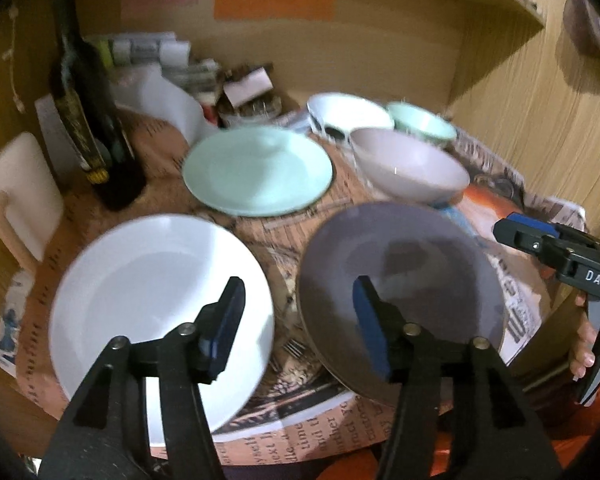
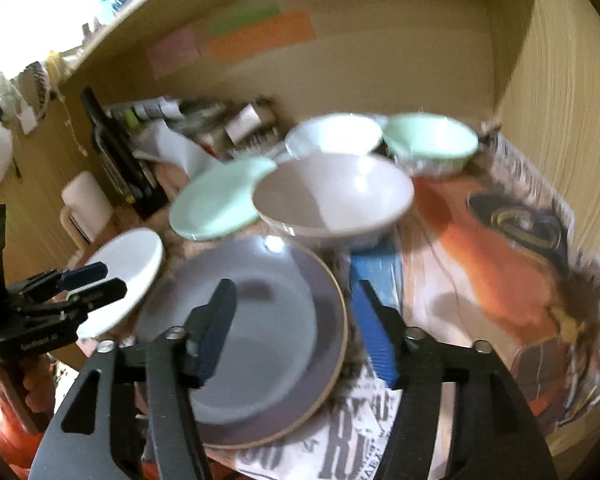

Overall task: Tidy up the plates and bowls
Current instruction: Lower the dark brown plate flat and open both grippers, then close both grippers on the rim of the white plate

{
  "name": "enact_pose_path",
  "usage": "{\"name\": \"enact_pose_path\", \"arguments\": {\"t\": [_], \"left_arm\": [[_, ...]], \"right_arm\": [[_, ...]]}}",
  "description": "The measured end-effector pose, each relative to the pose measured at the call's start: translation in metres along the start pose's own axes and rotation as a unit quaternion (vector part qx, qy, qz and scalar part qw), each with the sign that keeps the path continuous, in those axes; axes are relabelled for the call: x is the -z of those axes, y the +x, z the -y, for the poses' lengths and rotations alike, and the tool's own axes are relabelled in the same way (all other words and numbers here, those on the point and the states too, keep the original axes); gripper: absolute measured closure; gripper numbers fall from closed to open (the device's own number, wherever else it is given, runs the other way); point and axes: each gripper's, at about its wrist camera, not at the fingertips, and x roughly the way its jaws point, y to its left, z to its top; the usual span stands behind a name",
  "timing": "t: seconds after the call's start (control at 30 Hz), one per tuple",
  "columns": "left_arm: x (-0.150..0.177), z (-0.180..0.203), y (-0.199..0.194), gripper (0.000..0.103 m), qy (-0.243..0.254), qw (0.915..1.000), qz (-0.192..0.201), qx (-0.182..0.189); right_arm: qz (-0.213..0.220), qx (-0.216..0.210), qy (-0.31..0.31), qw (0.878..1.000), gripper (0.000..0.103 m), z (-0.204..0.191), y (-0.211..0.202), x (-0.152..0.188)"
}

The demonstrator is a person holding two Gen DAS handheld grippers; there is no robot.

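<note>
Both grippers poised above the plates — nothing picked up yet.

Near left, the left gripper (image 1: 298, 300) hangs wide-jawed between white plate (image 1: 160, 300) and grey plate (image 1: 400, 300); mint plate (image 1: 258, 170) and three bowls sit farther back. The right gripper (image 2: 296, 308), also wide, straddles the grey plate's right rim — closing there looks next. Only the right view shows the mint bowl (image 2: 430, 142) clearly.

- White plate (image 1: 160, 300); mint-green plate (image 1: 258, 170); grey-purple plate (image 2: 256, 332) with thin tan rim.
- Pale mauve bowl (image 2: 332, 196); white bowl (image 1: 348, 114); mint-green bowl (image 2: 430, 142).
- Printed newspaper (image 2: 500, 260) with black text, orange and blue pictures.
- Black grippers, left gripper (image 1: 298, 322) and right gripper (image 2: 296, 328), with blue pads.
- Dark bottle (image 1: 90, 108); pink, green, orange wall notes (image 1: 274, 4).
</note>
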Motion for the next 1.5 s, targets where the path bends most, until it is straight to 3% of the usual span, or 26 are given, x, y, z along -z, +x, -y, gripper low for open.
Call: {"name": "enact_pose_path", "arguments": {"t": [0.13,0.3,0.53,0.87,1.07,1.3,1.5], "left_arm": [[-0.006,-0.008,-0.02,0.03,-0.002,0.9993,0.035,-0.012],[-0.006,-0.026,-0.042,0.011,-0.008,0.9964,0.075,-0.04],[0.003,-0.067,-0.051,0.006,-0.033,0.9942,0.077,-0.067],[0.026,-0.13,-0.04,0.006,-0.068,0.9914,0.035,-0.107],[0.038,-0.162,-0.022,0.006,-0.087,0.9908,0.004,-0.103],[0.049,-0.186,-0.004,0.007,-0.107,0.9893,-0.017,-0.098],[0.056,-0.198,0.003,0.024,-0.122,0.9889,-0.031,-0.079]], "right_arm": [[0.031,-0.007,-0.009,0.999,0.028,-0.015,-0.008,-0.01],[0.049,-0.024,-0.021,0.998,0.021,-0.038,-0.006,-0.021],[0.035,-0.047,-0.047,0.997,0.02,-0.074,0.016,-0.029],[-0.017,-0.056,-0.085,0.995,0.02,-0.117,0.064,-0.032],[-0.069,-0.053,-0.107,0.99,0.02,-0.137,0.099,-0.03],[-0.145,-0.057,-0.134,0.979,0.042,-0.154,0.137,-0.021],[-0.184,-0.06,-0.134,0.972,0.056,-0.161,0.154,-0.014]]}}
